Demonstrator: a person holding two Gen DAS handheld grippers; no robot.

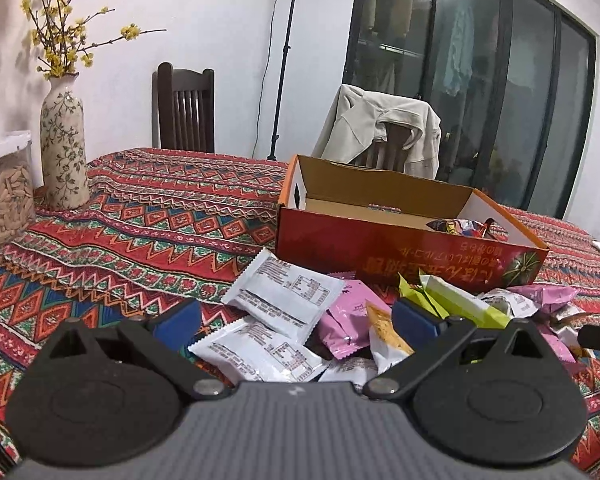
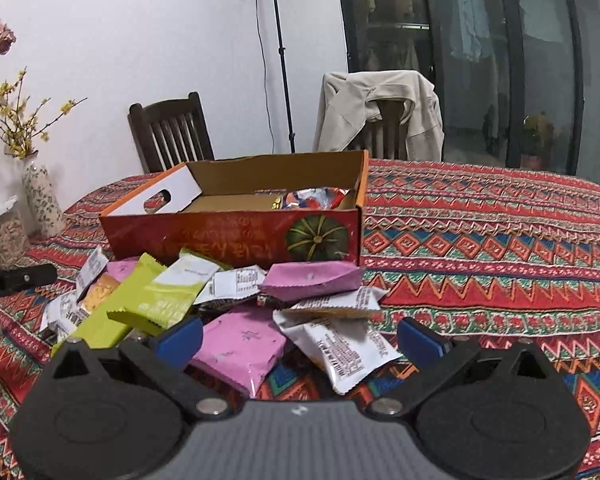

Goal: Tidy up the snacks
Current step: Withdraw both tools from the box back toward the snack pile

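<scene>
Patterned cloth covers the desk, where snack packets overlap before both released tongs, left tongs and right tongs, so one pinch may drag neighbours short of the box

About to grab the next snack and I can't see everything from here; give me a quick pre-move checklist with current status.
1. Left tongs open and empty: ok.
2. Right tongs open and empty: ok.
3. Pink packet lies between the right fingers: ok.
4. White packets lie between the left fingers: ok.
5. Box open with free floor space: ok.
6. Packets overlap in the pile, so a clean single grasp: cannot tell.
</scene>
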